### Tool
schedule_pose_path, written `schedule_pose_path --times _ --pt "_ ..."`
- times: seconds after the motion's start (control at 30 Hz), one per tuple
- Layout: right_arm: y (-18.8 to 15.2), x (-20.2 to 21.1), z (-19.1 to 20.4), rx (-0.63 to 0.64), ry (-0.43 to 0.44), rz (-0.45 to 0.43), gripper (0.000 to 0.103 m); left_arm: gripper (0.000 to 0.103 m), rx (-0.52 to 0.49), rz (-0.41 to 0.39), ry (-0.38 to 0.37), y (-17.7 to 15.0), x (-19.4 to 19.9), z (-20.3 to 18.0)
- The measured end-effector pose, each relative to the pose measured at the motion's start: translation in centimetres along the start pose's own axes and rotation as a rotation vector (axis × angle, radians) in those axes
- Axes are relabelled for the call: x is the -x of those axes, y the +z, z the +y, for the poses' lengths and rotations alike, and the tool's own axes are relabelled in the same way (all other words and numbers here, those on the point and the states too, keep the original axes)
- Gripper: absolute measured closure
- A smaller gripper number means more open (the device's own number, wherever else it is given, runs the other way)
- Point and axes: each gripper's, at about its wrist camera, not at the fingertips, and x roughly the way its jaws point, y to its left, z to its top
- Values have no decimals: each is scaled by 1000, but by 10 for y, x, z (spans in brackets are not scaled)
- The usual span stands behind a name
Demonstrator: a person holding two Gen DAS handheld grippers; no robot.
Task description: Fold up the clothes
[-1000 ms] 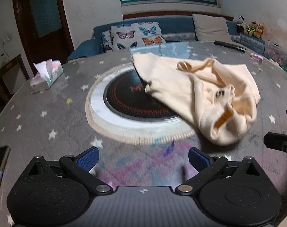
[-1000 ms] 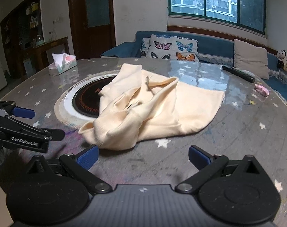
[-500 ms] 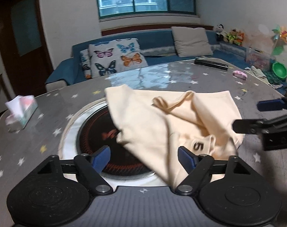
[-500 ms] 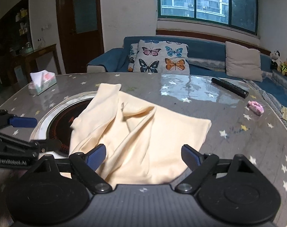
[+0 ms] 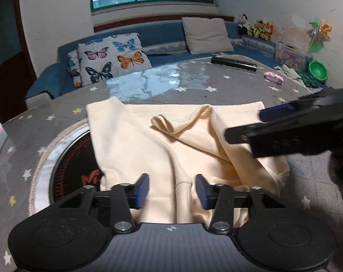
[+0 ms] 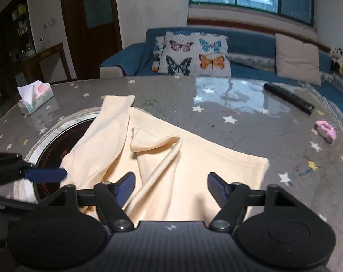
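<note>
A crumpled cream garment (image 5: 171, 140) lies on the round grey star-patterned table (image 5: 194, 86), partly over a dark round hotplate (image 5: 74, 170). My left gripper (image 5: 171, 191) is over its near edge, jaws partly closed with a fold of cloth between the blue pads, not pinched. My right gripper (image 6: 169, 184) is open above the garment (image 6: 171, 165), near its right half. The right gripper also shows at the right of the left wrist view (image 5: 284, 133). The left gripper shows at the left of the right wrist view (image 6: 35, 173).
A tissue box (image 6: 34, 97) stands at the table's far left. A black remote (image 6: 289, 98) and a pink item (image 6: 325, 131) lie at the far right. A blue sofa with butterfly cushions (image 6: 194, 54) stands behind the table.
Both grippers have moved forward over the garment. The left jaws have narrowed around a fold; the right jaws have also narrowed somewhat.
</note>
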Motion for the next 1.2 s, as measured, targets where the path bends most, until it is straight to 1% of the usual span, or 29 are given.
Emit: schedule_pose_path --times 0.03,0.1,0.13,0.17,0.2,0.27,0.3,0.4,0.57,0.67,0.77,0.83,0.93,1.03,1.07,1.1,1.17,1.2 --pt "3 -7 0 -3 3 11 37 70 -1 6 -11 1 -4 0" --pt "8 -24 -2 -13 10 34 42 84 -2 18 -33 3 -10 1" --pt "11 -31 -3 -19 15 45 48 87 -2 23 -42 3 -12 2" --pt "11 -36 -4 -26 22 53 56 91 0 25 -46 2 -13 3" --pt "12 -40 -5 -32 28 61 63 93 2 24 -47 1 -13 4" --pt "12 -48 -8 -47 40 75 92 95 11 10 -44 -2 -7 8" --pt "11 -48 -10 -61 43 76 95 95 19 1 -39 -4 -3 11" --pt "6 -35 -18 -84 31 47 97 96 56 -23 -18 -11 11 22" --pt "-4 7 -34 -125 -20 -25 98 96 130 -61 29 -27 41 45" --pt "-16 41 -47 -149 -52 -66 98 96 180 -74 55 -39 61 60" --pt "-30 74 -64 -176 -99 -99 98 96 222 -71 67 -61 81 72" --pt "-45 94 -77 -217 -131 -110 98 96 249 -55 67 -75 92 78" --pt "-71 116 -94 -268 -156 -95 98 96 285 -26 43 -100 109 79" --pt "-99 125 -101 -299 -171 -39 96 96 276 5 8 -119 122 70" --pt "-109 127 -104 -304 -182 -15 89 94 265 14 4 -122 124 66" --pt "-117 126 -105 -295 -206 10 85 92 252 21 2 -124 126 62" --pt "-126 125 -104 -280 -233 40 79 91 231 21 12 -124 130 58" --pt "-128 123 -105 -270 -243 48 77 84 223 15 20 -122 131 57"
